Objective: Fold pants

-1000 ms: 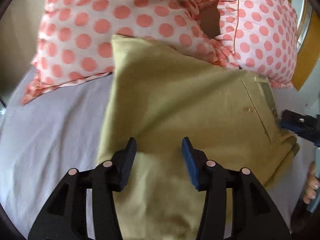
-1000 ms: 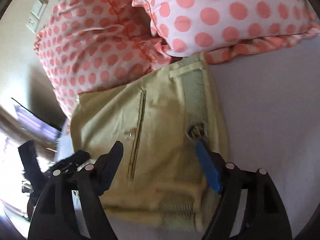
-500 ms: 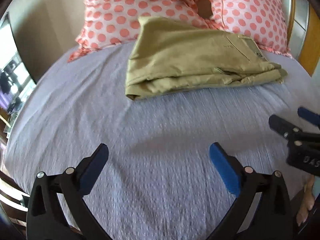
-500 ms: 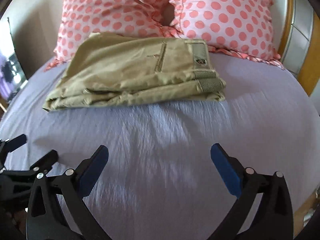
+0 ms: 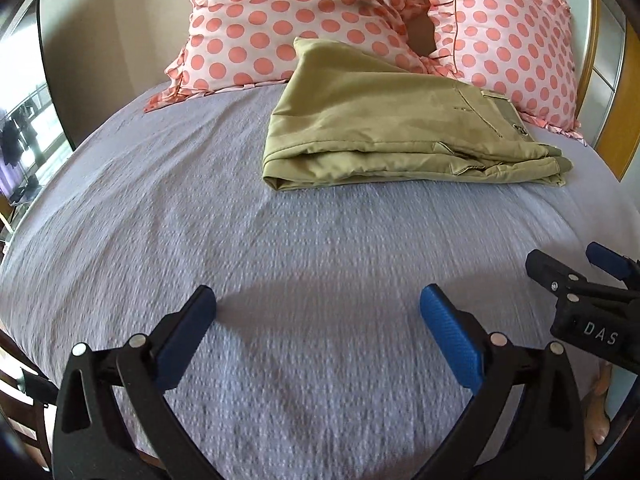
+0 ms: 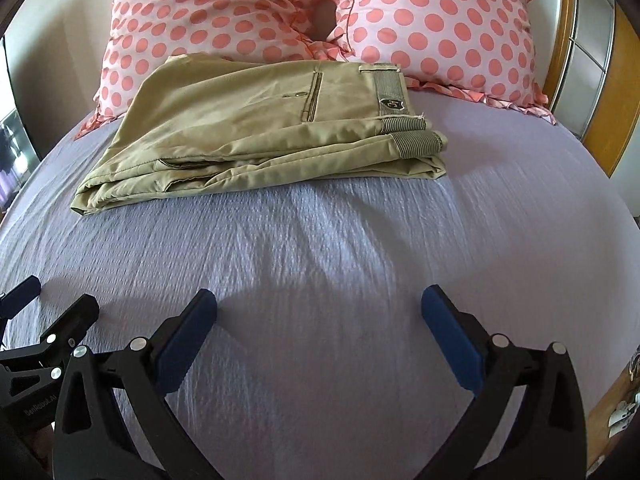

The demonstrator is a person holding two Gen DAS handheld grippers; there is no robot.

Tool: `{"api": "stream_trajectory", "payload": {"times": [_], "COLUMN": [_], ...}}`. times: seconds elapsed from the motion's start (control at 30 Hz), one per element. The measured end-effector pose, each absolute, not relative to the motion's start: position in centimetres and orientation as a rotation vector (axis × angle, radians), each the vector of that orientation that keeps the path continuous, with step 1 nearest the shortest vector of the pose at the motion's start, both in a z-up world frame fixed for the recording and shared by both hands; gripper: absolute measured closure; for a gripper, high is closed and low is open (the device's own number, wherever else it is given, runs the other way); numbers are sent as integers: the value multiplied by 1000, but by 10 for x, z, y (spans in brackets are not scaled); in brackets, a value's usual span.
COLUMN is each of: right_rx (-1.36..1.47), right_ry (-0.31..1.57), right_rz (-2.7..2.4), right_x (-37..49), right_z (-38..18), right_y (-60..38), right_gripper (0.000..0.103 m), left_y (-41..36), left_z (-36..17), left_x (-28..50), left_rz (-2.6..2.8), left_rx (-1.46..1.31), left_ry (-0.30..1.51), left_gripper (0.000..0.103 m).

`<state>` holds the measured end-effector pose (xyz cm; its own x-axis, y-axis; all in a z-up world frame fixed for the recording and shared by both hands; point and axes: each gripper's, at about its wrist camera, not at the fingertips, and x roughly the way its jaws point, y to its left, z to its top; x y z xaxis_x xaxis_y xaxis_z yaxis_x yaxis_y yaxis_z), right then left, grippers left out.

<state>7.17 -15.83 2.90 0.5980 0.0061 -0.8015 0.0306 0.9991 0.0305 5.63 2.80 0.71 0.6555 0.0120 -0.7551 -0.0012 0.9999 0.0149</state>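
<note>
My pants (image 6: pixel 260 120) are plain khaki, with a grey-and-tan striped waistband (image 6: pixel 390 90). Behind the pants, the pillows (image 5: pixel 288 16) are pale pink with coral polka dots. Under the pants, the sheet (image 5: pixel 320 248) is lavender. My fingers (image 6: pixel 452 336) wear blue pads on black.

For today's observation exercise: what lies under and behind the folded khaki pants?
The folded khaki pants lie on the lilac bedsheet, far edge against two polka-dot pillows. Covered sheet and pillow bottoms are hidden.

The pants (image 5: pixel 384 128) hide the lower parts of both pillows (image 5: pixel 280 20).
</note>
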Motion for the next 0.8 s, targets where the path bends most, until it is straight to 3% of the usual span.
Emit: {"api": "stream_trajectory", "payload": {"times": [0.8], "right_rx": [42], "right_ry": [926], "right_rz": [-13], "right_x": [72], "right_z": [29], "right_y": [-160], "right_gripper": [1], "left_y": [30], "left_z": [7], "left_x": [55], "left_rz": [-1], "left_rx": [16], "left_ry": [843], "left_gripper": [2]}}
